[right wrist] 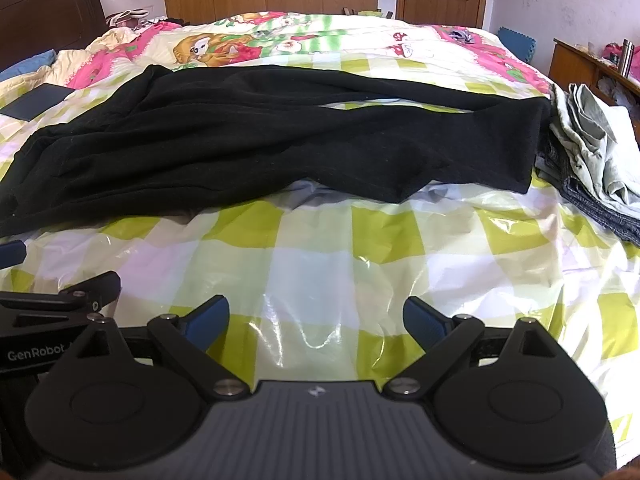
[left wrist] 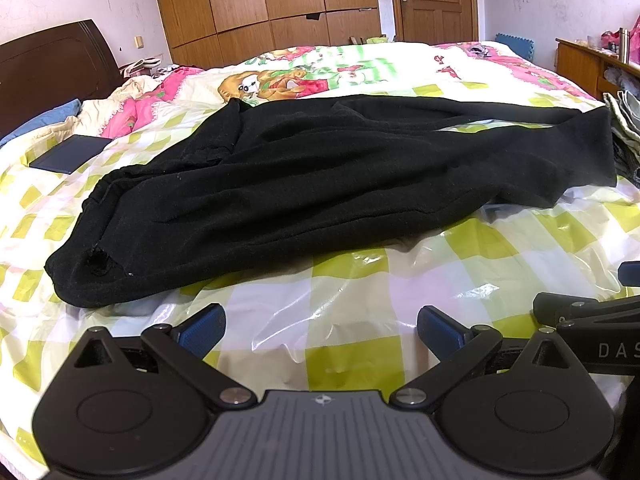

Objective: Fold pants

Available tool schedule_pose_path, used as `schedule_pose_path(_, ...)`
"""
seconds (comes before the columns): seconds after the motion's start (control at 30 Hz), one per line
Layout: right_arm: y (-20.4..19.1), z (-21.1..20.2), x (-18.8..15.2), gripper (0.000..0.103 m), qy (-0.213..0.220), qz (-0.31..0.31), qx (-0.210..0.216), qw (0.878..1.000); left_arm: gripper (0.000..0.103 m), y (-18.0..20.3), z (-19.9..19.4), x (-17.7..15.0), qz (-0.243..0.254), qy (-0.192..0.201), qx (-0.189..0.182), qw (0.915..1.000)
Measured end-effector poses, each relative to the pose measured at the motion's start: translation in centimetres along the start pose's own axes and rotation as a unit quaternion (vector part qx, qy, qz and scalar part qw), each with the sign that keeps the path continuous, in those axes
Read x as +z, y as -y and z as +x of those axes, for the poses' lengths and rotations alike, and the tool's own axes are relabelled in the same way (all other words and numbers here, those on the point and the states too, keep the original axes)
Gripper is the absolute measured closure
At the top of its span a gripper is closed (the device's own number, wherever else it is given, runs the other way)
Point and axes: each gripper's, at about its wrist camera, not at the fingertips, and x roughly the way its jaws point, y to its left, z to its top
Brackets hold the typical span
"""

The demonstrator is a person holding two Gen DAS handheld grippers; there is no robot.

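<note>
Black pants (left wrist: 320, 184) lie spread across the bed, waistband to the left and leg ends to the right, with loose wrinkles. The right wrist view shows the same pants (right wrist: 260, 136) stretching from the left edge to the pile at right. My left gripper (left wrist: 320, 328) hovers open over the checked sheet, short of the pants' near edge, nothing between its blue pads. My right gripper (right wrist: 316, 320) is open too, just as far back from the cloth. Each gripper's body shows at the side of the other's view.
The bed carries a green-and-white checked plastic sheet (right wrist: 320, 264) over a cartoon quilt (left wrist: 320, 72). A pile of folded grey and denim clothes (right wrist: 588, 152) sits at the right edge. A dark flat tablet-like slab (left wrist: 70, 154) lies at left. Wardrobe and door stand behind.
</note>
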Motion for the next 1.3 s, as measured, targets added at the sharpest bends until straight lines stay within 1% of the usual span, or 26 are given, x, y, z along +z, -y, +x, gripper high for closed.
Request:
schedule_pose_path(0.17, -0.3, -0.2, 0.2, 0.009, 0.004, -0.005, 0.005, 1.0, 0.0, 0.0, 0.2, 0.1, 0.004, -0.001, 0.002, 1.0)
schedule_pose_path(0.27, -0.2, -0.1, 0.4, 0.009, 0.007, -0.003, 0.01, 1.0, 0.0, 0.0, 0.0, 0.1, 0.006, 0.01, 0.007, 0.9999)
schedule_pose_path(0.33, -0.2, -0.1, 0.5, 0.009, 0.007, -0.004, 0.01, 1.0, 0.0, -0.1, 0.1, 0.1, 0.005, 0.009, 0.006, 0.9999)
schedule_pose_path(0.63, -0.9, 0.3, 1.1, 0.009, 0.007, -0.009, 0.018, 1.0, 0.0, -1.0, 0.5, 0.2, -0.015, 0.006, 0.009, 0.9998)
schedule_pose_path(0.87, -2.7, 0.6, 2.5, 0.009, 0.015, -0.025, 0.033, 0.999, 0.0, -2.7, 0.6, 0.7, -0.033, 0.014, 0.025, 0.999)
schedule_pose_path(1.0, -5.2, 0.9, 4.2, 0.009, 0.033, -0.067, 0.055, 0.996, 0.0, -5.0, 0.4, 1.3, -0.038, 0.032, 0.047, 0.9977)
schedule_pose_path(1.1, -7.9, 1.2, 5.4, 0.009, 0.05, -0.109, 0.076, 0.99, 0.0, -8.0, 0.5, 1.5, -0.051, 0.04, 0.08, 0.9947)
schedule_pose_path(1.2, -11.2, 1.9, 6.7, 0.009, 0.056, -0.155, 0.113, 0.98, 0.0, -11.8, 1.4, 1.5, -0.069, 0.036, 0.12, 0.9897)
schedule_pose_path(1.3, -14.6, 2.8, 7.2, 0.009, 0.062, -0.205, 0.141, 0.966, 0.0, -15.7, 2.7, 1.3, -0.084, 0.028, 0.152, 0.9844)
